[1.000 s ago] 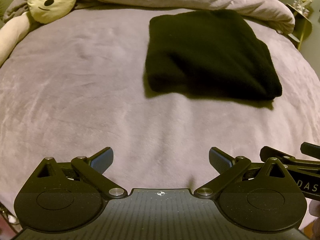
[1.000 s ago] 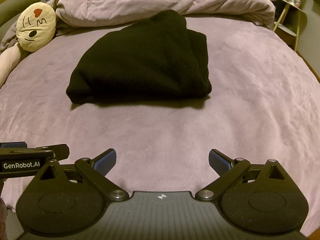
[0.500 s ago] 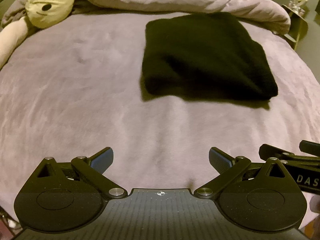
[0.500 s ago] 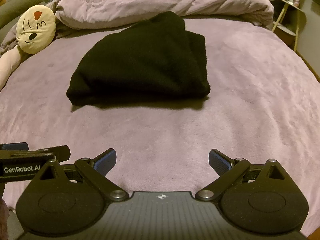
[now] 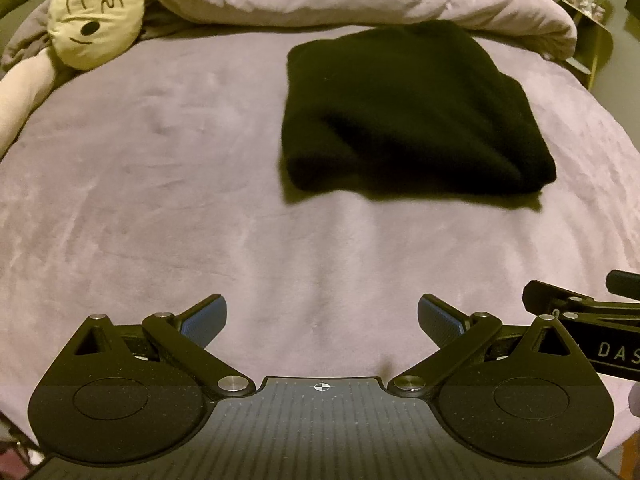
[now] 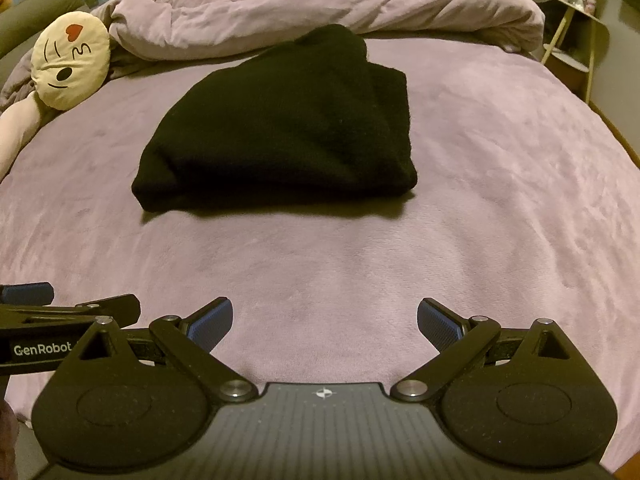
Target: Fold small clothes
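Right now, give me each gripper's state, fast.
Left gripper: open, holding nothing.
Right gripper: open, holding nothing.

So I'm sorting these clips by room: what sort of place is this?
Most likely a bedroom. The folded black garment lies on a bed with a mauve sheet, a rumpled duvet is bunched at the far end, and a plush face pillow sits at the left.

Lying folded into a thick, roughly rectangular bundle: black knit garment [image 5: 408, 116] [image 6: 280, 128], possibly a sweater, resting flat mid-bed on the mauve bedspread [image 5: 160, 184].
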Demonstrator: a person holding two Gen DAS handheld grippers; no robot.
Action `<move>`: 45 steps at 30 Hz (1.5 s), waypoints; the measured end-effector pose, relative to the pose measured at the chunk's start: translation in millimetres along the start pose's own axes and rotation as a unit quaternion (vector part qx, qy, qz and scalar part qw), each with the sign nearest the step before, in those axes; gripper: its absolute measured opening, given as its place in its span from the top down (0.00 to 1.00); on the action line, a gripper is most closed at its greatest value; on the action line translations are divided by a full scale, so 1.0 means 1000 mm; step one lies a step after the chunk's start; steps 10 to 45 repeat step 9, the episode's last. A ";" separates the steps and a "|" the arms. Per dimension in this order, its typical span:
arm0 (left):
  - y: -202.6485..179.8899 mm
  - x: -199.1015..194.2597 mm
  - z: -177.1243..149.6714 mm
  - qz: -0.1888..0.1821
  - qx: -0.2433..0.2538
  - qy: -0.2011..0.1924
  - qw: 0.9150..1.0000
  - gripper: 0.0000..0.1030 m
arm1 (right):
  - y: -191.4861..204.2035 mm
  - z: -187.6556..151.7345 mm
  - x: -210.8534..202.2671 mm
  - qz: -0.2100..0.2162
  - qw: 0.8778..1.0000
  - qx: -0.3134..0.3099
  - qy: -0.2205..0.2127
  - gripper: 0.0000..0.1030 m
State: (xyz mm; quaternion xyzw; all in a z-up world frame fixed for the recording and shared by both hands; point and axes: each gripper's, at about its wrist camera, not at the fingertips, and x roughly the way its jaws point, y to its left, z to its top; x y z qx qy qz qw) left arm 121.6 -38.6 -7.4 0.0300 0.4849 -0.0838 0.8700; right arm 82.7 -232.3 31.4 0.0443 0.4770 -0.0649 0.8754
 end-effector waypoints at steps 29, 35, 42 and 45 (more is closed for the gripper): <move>-0.002 -0.005 -0.003 0.004 0.019 -0.008 1.000 0.00 | 0.000 -0.002 -0.006 -0.002 1.000 0.004 -0.007 0.04; -0.002 -0.005 -0.003 0.004 0.019 -0.008 1.000 0.00 | 0.000 -0.002 -0.006 -0.002 1.000 0.004 -0.007 0.04; -0.002 -0.005 -0.003 0.004 0.019 -0.008 1.000 0.00 | 0.000 -0.002 -0.006 -0.002 1.000 0.004 -0.007 0.04; -0.002 -0.005 -0.003 0.004 0.019 -0.008 1.000 0.00 | 0.000 -0.002 -0.006 -0.002 1.000 0.004 -0.007 0.04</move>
